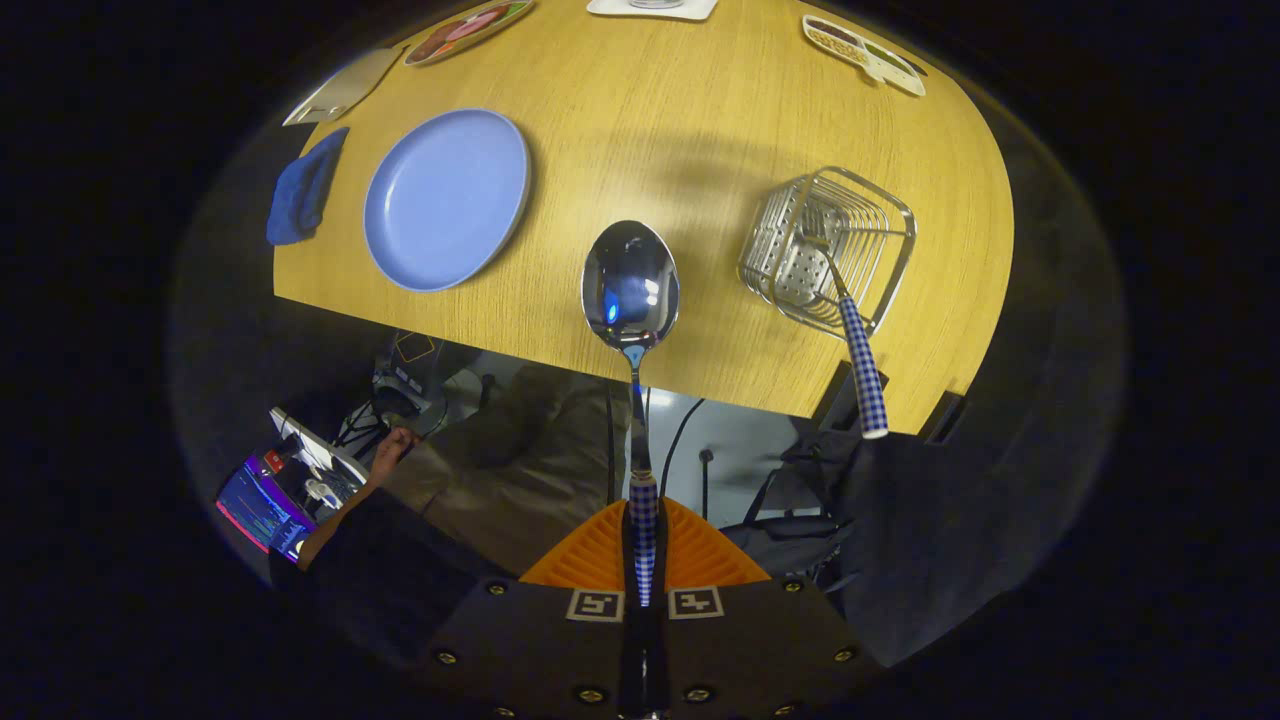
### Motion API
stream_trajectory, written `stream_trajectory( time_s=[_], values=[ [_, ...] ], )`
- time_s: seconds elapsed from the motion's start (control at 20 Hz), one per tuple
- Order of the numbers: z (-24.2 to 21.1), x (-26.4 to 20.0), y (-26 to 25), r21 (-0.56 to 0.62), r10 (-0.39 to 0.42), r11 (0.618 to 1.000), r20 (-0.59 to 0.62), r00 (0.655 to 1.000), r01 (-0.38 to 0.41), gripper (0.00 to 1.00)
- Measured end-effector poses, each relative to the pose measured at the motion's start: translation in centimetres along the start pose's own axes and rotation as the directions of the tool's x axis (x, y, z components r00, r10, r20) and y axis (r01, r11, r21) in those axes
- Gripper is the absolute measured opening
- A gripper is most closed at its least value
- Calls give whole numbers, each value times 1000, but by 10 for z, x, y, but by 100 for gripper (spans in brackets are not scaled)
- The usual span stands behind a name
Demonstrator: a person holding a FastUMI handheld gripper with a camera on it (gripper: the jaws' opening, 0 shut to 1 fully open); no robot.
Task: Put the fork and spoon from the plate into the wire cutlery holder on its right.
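My gripper (643,545) is shut on the checked handle of a spoon (630,285). The spoon points straight ahead of the fingers, held high above the wooden table (640,120), its shiny bowl over the table's near edge. The blue plate (447,198) lies bare on the table, ahead and to the left of the spoon. The wire cutlery holder (828,250) stands ahead and to the right. A fork (858,360) rests in it, tines down inside, its checked handle leaning out over the holder's rim toward the table's near edge.
A blue cloth (303,190) lies left of the plate, with a pale flat board (343,88) beyond it. Picture mats (866,55) and a white coaster (652,8) lie at the far side. Below the table edge are a person's arm (350,505), a screen (262,510) and cables.
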State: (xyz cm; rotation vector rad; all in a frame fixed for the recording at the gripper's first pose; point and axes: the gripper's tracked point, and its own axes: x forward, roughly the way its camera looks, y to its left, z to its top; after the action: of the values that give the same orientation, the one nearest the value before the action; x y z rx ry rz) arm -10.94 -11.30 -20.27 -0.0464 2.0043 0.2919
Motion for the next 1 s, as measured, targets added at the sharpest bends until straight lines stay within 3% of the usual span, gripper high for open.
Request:
stream_trajectory(
  time_s=[0.35,1.0],
  values=[
    [9,-19,-53,93,-53,994,-66,996,59,2],
    [56,3,-70,156,-61,983,-237,970,100,2]
  ],
)
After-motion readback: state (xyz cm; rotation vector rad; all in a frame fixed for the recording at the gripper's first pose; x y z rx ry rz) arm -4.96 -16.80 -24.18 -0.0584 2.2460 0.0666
